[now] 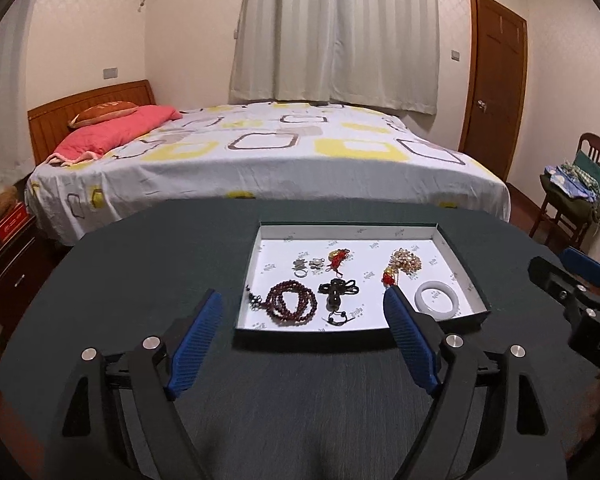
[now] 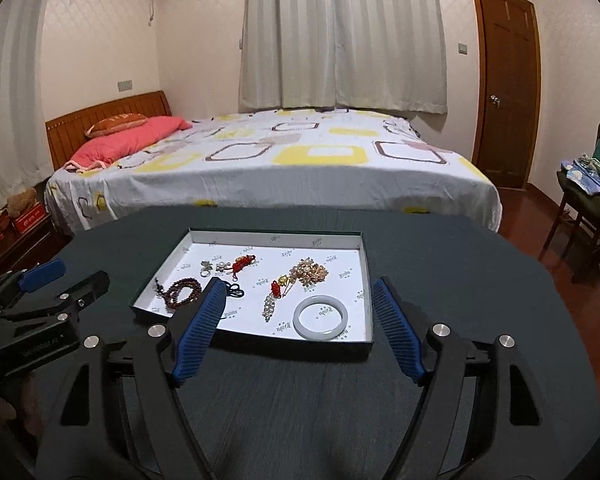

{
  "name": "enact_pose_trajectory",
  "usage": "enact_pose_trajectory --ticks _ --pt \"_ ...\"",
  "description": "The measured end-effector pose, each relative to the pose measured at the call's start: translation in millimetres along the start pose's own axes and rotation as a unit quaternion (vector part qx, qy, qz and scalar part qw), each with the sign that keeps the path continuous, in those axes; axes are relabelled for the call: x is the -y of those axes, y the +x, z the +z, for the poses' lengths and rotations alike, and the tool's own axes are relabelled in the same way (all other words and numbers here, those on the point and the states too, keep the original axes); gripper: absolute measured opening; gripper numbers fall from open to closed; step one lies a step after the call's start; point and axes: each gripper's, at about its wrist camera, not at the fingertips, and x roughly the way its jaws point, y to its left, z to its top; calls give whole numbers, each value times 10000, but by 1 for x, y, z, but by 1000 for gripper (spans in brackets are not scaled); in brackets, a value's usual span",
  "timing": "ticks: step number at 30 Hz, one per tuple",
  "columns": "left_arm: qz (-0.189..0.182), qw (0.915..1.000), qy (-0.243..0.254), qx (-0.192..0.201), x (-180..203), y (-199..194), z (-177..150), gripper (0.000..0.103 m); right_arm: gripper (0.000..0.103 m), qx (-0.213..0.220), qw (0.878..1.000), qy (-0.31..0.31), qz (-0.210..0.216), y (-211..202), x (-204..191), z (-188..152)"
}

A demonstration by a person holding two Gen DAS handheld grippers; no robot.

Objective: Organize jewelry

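**Both grippers hover wide open before the jewelry tray**

A dark grey-green table [image 1: 140, 264] fills the lower part of both wrist views, with a bed covered by a white sheet patterned in yellow and brown squares [image 1: 260, 152] behind it and a brown wooden door [image 2: 504, 80] at the far right wall.

On the table sits a shallow rectangular tray with dark outer walls and a white printed lining [image 1: 340, 232]. All the jewelry lies inside it.

The left gripper [image 1: 302, 304], black-framed with blue ribbed pads, is held above the table just in front of the tray. Its fingers are spread wide apart, holding nothing and touching nothing. The right gripper [image 2: 298, 292], of the same build, hangs in front of the tray's near edge, fingers equally far apart and empty. Each gripper shows at the edge of the other's view, side by side.

Inside the tray, a pale white-green jade bangle [image 2: 320, 317] lies flat in the near right corner. A coiled string of dark red beads [image 1: 292, 302] lies near the left front. A gold and pearl cluster ornament with red tassel knots [image 2: 310, 272] spreads across the right middle, just behind the bangle. A dark pendant on a black knotted cord [image 1: 336, 294] rests in the centre, beside the beads. A red knotted charm with a gold piece [image 1: 338, 258] lies farther back, and small silver pieces with a ring [image 1: 306, 266] lie just left of it.
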Motion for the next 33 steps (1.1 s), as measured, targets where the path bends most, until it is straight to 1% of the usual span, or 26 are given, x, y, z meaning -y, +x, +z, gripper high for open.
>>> enact_pose_trajectory --ticks 6,10,13,19,33 --pt "61 9998 -161 127 -7 -27 -2 81 74 135 9999 36 -16 -25 1 -1" --pt "157 9995 -141 240 -7 -40 -2 82 75 199 9998 -1 -3 -35 -3 -2" --pt "158 9993 -180 281 -9 -47 -4 82 75 222 9998 -20 5 -40 -5 -3" --pt "170 9988 -255 395 -13 -58 -4 82 75 266 9996 -62 28 -46 -9 -3" --pt "168 9982 -206 539 -9 -72 -6 82 75 425 9991 -81 28 -62 -15 -4"
